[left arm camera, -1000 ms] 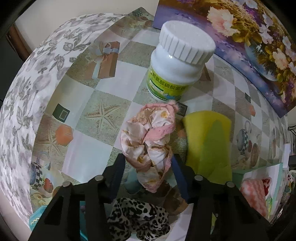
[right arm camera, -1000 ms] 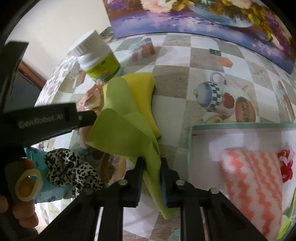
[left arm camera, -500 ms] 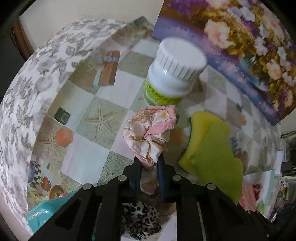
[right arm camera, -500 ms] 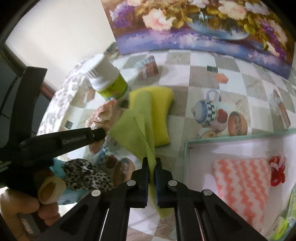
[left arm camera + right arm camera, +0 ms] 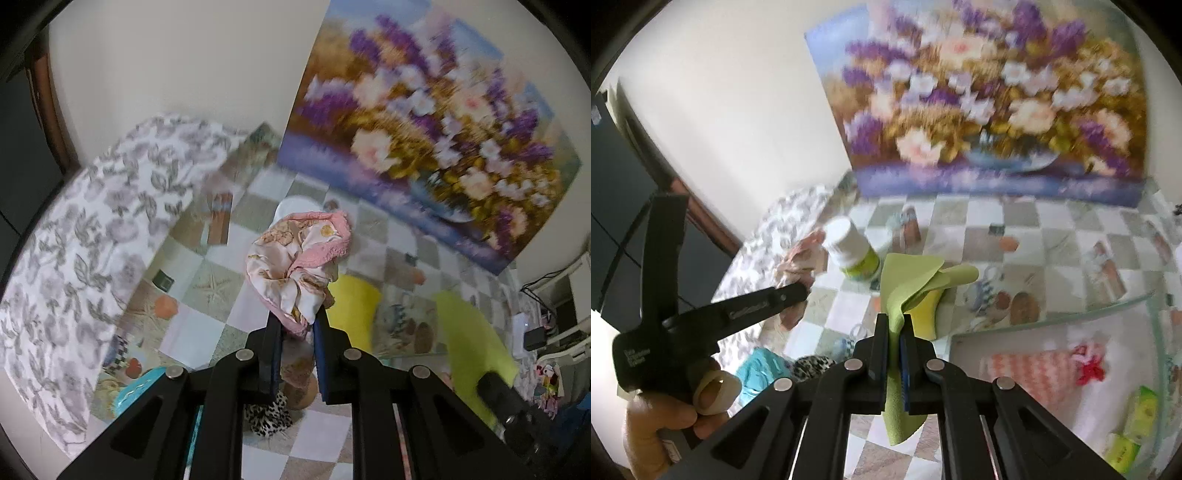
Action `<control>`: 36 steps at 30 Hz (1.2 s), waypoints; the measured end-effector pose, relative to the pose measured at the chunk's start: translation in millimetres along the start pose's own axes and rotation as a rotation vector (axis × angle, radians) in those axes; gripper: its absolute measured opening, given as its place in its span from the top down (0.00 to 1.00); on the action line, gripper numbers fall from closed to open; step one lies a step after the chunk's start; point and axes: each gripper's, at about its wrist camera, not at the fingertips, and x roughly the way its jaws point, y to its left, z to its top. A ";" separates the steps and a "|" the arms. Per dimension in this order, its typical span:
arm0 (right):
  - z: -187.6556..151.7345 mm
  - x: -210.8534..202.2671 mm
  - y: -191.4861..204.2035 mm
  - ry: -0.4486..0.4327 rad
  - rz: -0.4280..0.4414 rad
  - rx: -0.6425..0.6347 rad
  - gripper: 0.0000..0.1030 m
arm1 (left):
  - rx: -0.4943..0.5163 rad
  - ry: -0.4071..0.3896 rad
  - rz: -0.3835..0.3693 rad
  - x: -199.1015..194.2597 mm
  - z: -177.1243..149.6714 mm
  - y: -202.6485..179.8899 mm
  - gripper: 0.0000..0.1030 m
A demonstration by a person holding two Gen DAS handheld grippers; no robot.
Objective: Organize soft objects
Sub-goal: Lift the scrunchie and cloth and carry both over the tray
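My left gripper (image 5: 295,325) is shut on a pink floral scrunchie (image 5: 295,266) and holds it lifted above the table; both also show in the right wrist view, gripper (image 5: 798,291) and scrunchie (image 5: 801,254). My right gripper (image 5: 895,328) is shut on a light green cloth (image 5: 905,284), raised off the table; the cloth also shows in the left wrist view (image 5: 472,339). A yellow sponge (image 5: 925,317) lies under the cloth. A leopard-print scrunchie (image 5: 267,415) lies on the table below the left gripper.
A white pill bottle (image 5: 853,251) stands on the checked tablecloth (image 5: 1015,229). A tray (image 5: 967,339) at the right holds an orange-white cloth (image 5: 1030,373) and a red item (image 5: 1089,369). A teal object (image 5: 761,373) lies at the left. A flower painting (image 5: 990,110) leans at the back.
My left gripper closed on the pink scrunchie and lifted it. My right gripper rose and pulled back with the green cloth, peeling it off the yellow sponge.
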 end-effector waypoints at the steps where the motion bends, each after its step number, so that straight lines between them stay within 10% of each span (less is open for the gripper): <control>1: 1.1 -8.5 -1.2 -0.016 -0.002 0.004 0.95 | 0.012 -0.016 -0.002 -8.0 -0.2 -2.8 0.85; 12: -3.9 -81.1 -56.6 -0.119 -0.097 0.132 0.95 | 0.142 -0.085 -0.048 -57.0 -30.0 -41.6 0.84; 36: -58.0 -153.7 -170.9 -0.133 -0.300 0.337 0.95 | 0.573 0.180 -0.198 -20.0 -167.8 -205.1 0.84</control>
